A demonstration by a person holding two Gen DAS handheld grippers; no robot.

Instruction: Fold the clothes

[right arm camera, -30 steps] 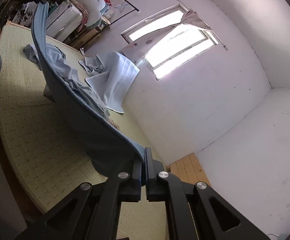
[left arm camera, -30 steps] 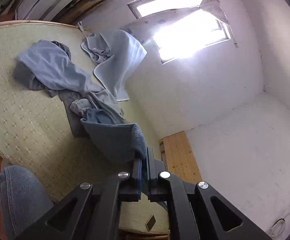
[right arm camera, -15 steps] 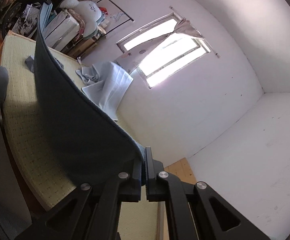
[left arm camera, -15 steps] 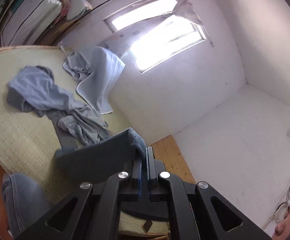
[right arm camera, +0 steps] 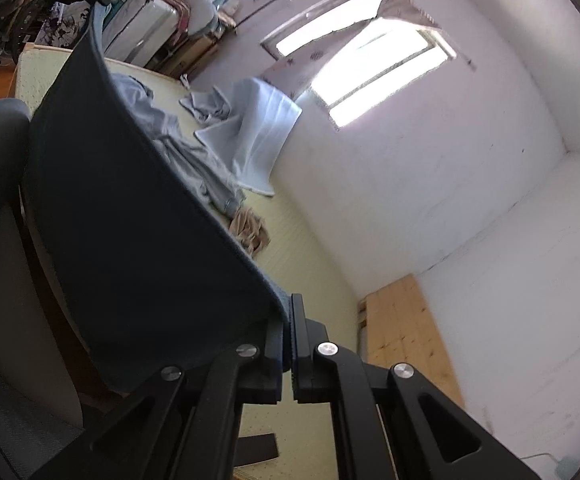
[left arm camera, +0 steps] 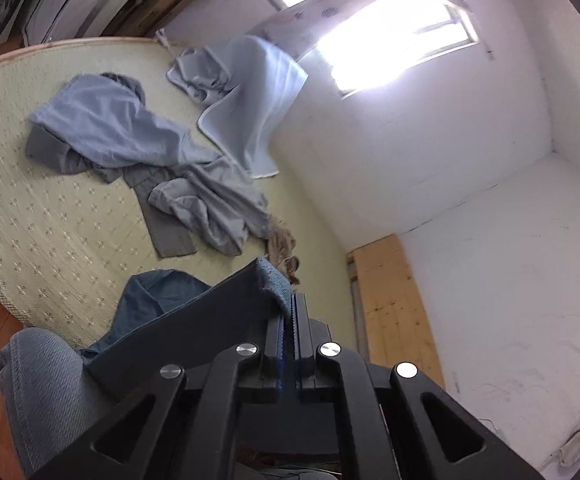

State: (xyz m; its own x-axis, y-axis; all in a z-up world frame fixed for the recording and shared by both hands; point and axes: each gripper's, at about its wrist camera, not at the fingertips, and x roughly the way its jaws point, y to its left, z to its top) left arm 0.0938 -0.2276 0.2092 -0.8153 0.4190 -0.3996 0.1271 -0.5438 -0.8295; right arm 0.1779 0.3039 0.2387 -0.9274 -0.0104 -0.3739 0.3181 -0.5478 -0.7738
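Note:
A dark blue garment [left arm camera: 194, 320] hangs stretched between both grippers above the near edge of a pale green mat. My left gripper [left arm camera: 293, 304] is shut on one corner of it. In the right wrist view the same garment [right arm camera: 138, 232] rises as a broad dark sheet to the upper left, and my right gripper [right arm camera: 291, 312] is shut on its other corner. Part of the cloth droops onto the mat [left arm camera: 50, 208] near a person's denim knee [left arm camera: 38, 384].
Light blue and grey clothes [left arm camera: 130, 140] lie rumpled in the middle of the mat. A pale blue towel [left arm camera: 250, 92] leans against the wall under the window. A small tan cloth [left arm camera: 282, 248] lies by the wall. Wooden boards [left arm camera: 393, 304] stand at the right; stacked bedding [right arm camera: 146, 28] at the back.
Both grippers swung up towards the window half a second ago and have come back down. The dark garment has come away from the pile and now hangs taut between them.

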